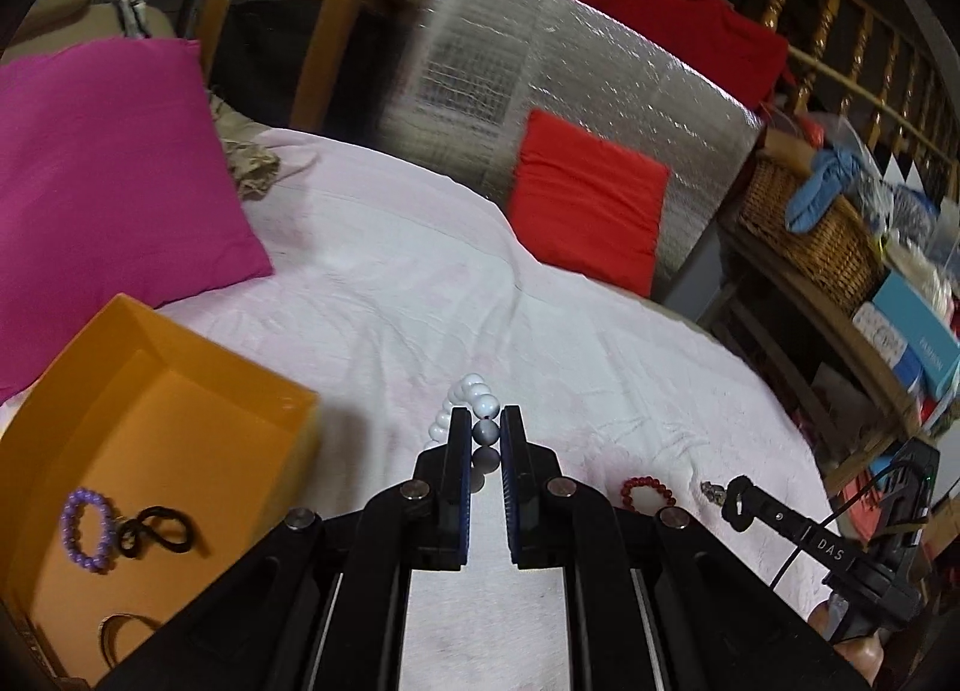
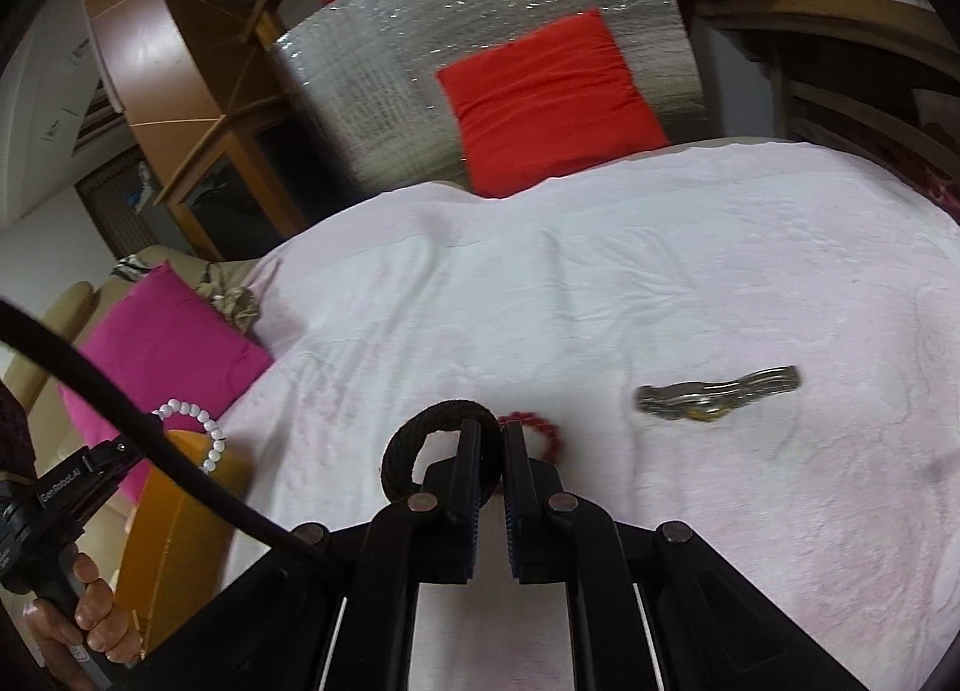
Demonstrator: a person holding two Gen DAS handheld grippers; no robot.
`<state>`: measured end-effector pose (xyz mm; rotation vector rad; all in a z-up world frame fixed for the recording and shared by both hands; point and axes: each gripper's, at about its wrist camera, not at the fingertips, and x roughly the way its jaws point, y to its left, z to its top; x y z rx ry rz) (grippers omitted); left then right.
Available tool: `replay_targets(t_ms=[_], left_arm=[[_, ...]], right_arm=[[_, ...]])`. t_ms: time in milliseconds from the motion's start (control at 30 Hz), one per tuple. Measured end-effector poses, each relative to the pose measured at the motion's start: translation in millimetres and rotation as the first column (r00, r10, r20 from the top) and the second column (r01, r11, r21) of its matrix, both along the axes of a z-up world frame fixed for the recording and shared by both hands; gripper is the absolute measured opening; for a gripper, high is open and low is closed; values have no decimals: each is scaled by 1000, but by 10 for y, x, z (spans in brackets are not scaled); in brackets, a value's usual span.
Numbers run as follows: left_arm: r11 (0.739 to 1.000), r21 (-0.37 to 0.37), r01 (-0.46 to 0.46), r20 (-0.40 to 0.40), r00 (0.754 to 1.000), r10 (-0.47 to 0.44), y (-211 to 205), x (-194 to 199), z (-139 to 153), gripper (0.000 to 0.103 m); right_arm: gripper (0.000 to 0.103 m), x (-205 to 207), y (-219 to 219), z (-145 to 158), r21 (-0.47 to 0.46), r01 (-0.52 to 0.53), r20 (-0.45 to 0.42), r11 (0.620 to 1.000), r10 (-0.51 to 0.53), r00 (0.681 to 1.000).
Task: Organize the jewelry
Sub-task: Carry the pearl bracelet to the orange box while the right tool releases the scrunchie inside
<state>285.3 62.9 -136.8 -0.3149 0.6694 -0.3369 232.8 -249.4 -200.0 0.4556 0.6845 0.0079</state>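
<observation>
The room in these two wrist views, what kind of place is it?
Probably a lived-in bedroom or sitting room at home. A soft surface under a pale pink cover carries a magenta cushion and a red cushion, with a wooden spindle railing and a wicker basket on cluttered shelves alongside.

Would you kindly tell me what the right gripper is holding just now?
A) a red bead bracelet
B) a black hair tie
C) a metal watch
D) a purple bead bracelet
B: the right gripper has its jaws shut on the black hair tie, while the red bracelet and watch lie on the sheet.
</observation>
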Motion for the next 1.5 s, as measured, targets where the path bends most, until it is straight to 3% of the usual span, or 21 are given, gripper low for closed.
replay_targets(t_ms=[367, 500, 767, 867, 1133, 1333, 1500], left_arm=[[998, 14, -55, 102, 993, 53, 457, -416, 225, 9], [996, -32, -86, 107, 990, 89, 688, -523, 247, 9], [967, -105, -233, 97, 965, 243, 1305, -792, 199, 9], [953, -90, -290, 94, 950, 298, 1496, -873, 168, 9], [936, -83, -341, -26, 940, 340, 1818, -854, -110, 9], [934, -39, -355, -102, 931, 350, 1944, -801, -295, 9], [933, 14, -359, -189, 915, 355, 1996, -739, -496, 9]], right_arm=[[8, 18, 558, -1, -1, -141, 23, 990, 140, 990], [8, -11, 757, 5, 2, -199, 39, 980, 198, 979], [8, -84, 1105, -8, -9, -283, 52, 959, 283, 958], [8, -78, 1234, -28, -22, -303, 43, 953, 304, 952], [8, 175, 1721, 216, -63, -386, 32, 920, 389, 921], [8, 588, 2443, 289, -124, -491, -42, 862, 490, 871], [8, 915, 3087, 127, -151, -574, -148, 805, 556, 818]])
